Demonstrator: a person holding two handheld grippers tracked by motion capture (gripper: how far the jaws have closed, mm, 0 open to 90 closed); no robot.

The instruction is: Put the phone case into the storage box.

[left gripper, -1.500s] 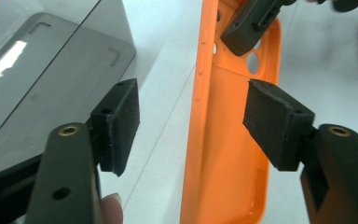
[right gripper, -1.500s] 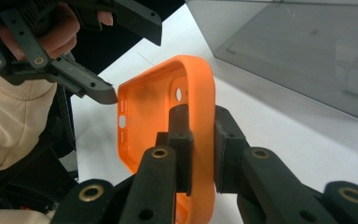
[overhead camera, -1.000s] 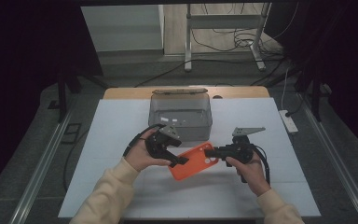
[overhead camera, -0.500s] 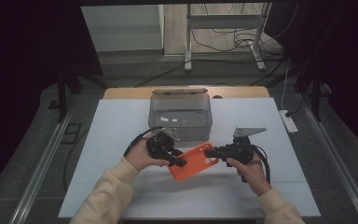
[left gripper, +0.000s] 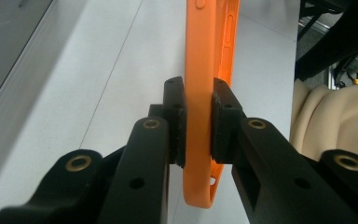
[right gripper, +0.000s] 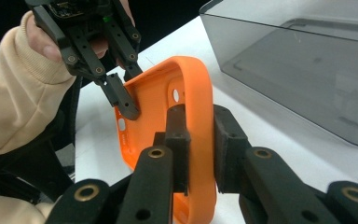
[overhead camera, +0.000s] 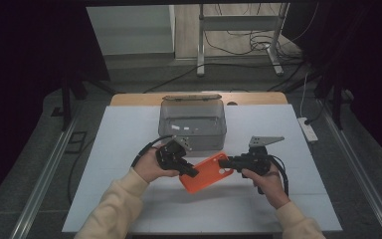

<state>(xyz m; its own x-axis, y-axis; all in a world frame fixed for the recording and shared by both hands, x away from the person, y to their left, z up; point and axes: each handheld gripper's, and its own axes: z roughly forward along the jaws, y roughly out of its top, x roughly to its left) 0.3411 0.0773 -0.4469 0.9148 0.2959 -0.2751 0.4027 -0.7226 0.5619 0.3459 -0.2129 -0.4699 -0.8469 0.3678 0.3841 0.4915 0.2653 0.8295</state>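
While clamped, fingers (left gripper: 175, 123) on orange case (overhead camera: 206, 173)

Phone case (overhead camera: 206, 173): plain bright orange, no pattern. Left gripper (overhead camera: 191, 171) and right gripper (overhead camera: 225, 161): black throughout, brass-coloured screw eyelets on the jaws. Storage box (overhead camera: 193, 124): smoky translucent grey. Table cover (overhead camera: 129, 129): plain white, over a light wood tabletop edge (overhead camera: 134, 99). Sleeves (overhead camera: 114, 206): cream.
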